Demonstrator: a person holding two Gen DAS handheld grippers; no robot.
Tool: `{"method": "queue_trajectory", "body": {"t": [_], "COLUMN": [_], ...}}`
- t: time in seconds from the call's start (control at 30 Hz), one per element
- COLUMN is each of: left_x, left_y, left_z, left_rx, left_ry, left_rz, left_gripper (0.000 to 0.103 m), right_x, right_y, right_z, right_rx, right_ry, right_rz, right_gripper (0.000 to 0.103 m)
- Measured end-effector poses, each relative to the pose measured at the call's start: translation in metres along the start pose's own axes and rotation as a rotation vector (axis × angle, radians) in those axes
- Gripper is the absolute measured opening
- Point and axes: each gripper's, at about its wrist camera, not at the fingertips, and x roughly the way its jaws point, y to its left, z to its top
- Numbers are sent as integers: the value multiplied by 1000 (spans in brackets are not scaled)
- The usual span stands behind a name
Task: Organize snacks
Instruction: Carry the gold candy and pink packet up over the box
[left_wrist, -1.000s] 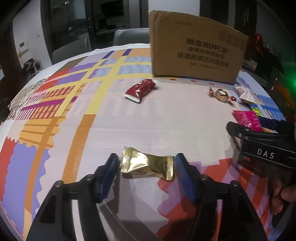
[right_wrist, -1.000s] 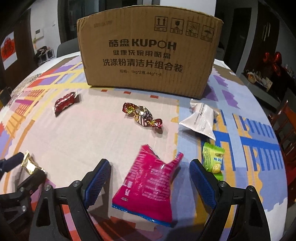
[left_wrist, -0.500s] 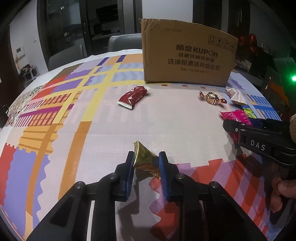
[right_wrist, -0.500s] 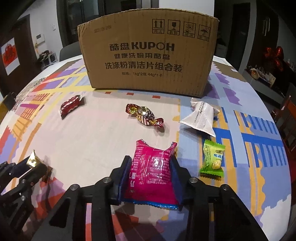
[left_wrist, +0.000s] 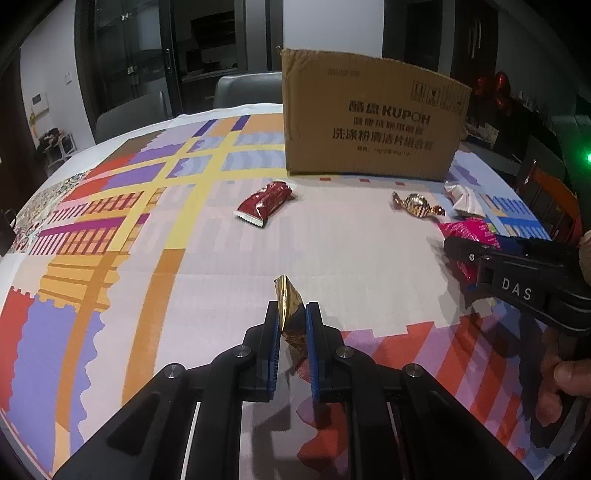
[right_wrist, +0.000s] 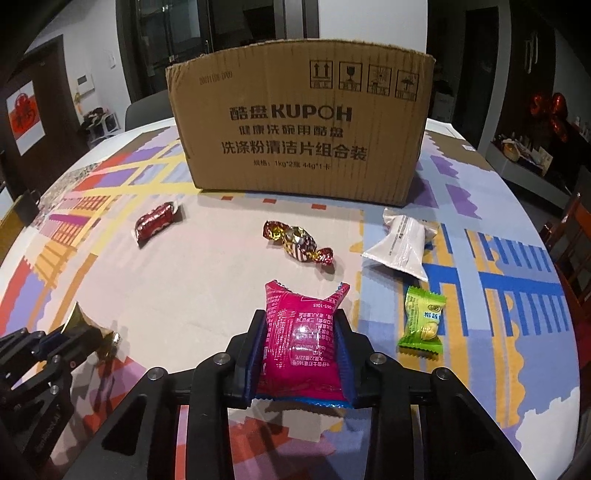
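1. Around us on the bench (right_wrist: 229, 295), we saw a cardboard box (right_wrist: 303, 129) at the back, with a red bar (right_wrist: 155, 223), a twisted foil candy (right_wrist: 299, 245), a white sachet (right_wrist: 400, 245) and a green sweet (right_wrist: 423, 321) loose before it.
2. Our left hand-held gripper (left_wrist: 292, 325), just closed, pinched a gold wrapper (left_wrist: 290, 310) stood on end, its long axis running away from us.
3. Our right hand-held gripper (right_wrist: 301, 354) had just clamped a glossy pink packet (right_wrist: 301, 339), lengthwise toward the box.

On the tabletop (right_wrist: 221, 288), the cardboard box (right_wrist: 303, 136) stands far; wrapped candy (right_wrist: 299, 243) lies nearer, bar (right_wrist: 155, 223) left, packet (right_wrist: 402, 243) right.
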Motion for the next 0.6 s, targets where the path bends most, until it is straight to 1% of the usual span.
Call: {"method": "queue_trajectory", "body": {"t": [0.3, 0.6], "left_x": [-13, -23], "left_y": [0, 0], "left_z": [9, 26], "left_rx": [-4, -5], "left_ry": [-27, -54], "left_rz": [3, 5], "left_gripper": [14, 14], "right_x": [-10, -26], "right_y": [1, 0], "right_z": [6, 20], "right_rx": [6, 5], "right_ry": [-25, -59], "right_rz": [8, 5], "right_gripper": [36, 36]}}
